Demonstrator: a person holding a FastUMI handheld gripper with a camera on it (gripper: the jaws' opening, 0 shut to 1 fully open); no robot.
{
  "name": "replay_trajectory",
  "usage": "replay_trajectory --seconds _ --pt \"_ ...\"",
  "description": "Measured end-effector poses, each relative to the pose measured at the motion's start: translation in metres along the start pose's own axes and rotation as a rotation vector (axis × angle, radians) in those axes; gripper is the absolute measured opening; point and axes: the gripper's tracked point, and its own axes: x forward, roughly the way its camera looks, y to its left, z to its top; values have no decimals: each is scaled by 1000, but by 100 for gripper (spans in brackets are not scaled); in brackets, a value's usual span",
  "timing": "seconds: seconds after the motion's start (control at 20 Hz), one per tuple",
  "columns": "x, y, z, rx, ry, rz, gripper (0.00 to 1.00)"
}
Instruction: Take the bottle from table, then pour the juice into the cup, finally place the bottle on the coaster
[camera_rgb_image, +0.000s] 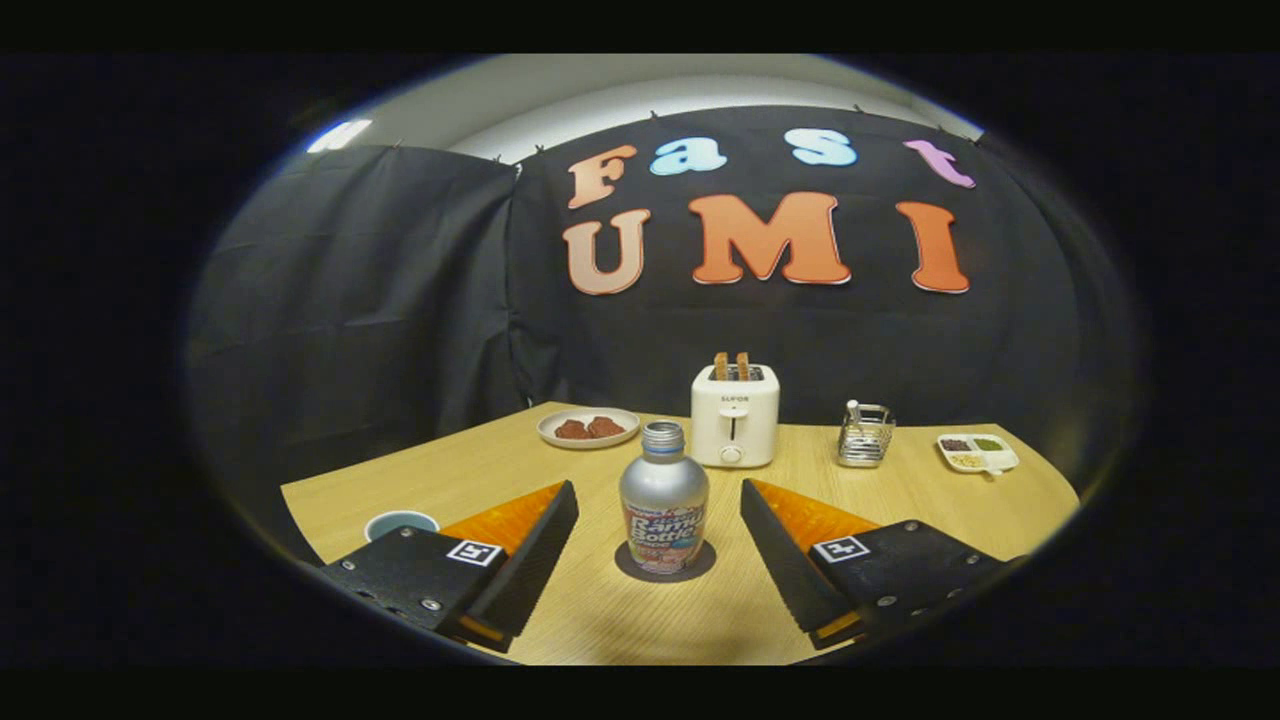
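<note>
The wooden worktop (900, 500) carries a white toaster (735, 428) with two slices of toast standing up in it, well beyond the fingers. The gripper (660, 510) has its fingers spread wide, touching nothing, and the bottle (663, 500) stands upright on the dark coaster (630, 568) between them. A cup (400, 523) sits just left of the left finger, and a plate (588, 428) lies left of the toaster.

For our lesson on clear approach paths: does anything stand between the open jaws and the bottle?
Nothing visible does. The gripper is open, and the bottle stands upright on the dark coaster between the jaws, with bare table in front of it. The cup sits off beside the left finger; the toaster stands beyond the bottle.
</note>
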Motion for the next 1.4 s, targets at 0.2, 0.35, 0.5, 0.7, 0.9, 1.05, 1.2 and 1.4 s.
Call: replay_trajectory --seconds 0.2,0.35,0.5,0.7,0.9,1.05,1.2,1.4 --pt "-48 -6 29 4 -83 -20 97" --pt "-75 -13 51 -5 -140 -48 97" --pt "-103 -26 66 -13 -187 -102 97" --pt "-133 -41 69 22 -211 -177 97" --pt "-162 -39 75 31 -251 -185 97" --pt "-184 -37 81 10 -285 -195 97" --pt "-202 -45 84 -38 -331 -270 97" --pt "-210 -30 81 -17 -319 -241 97"
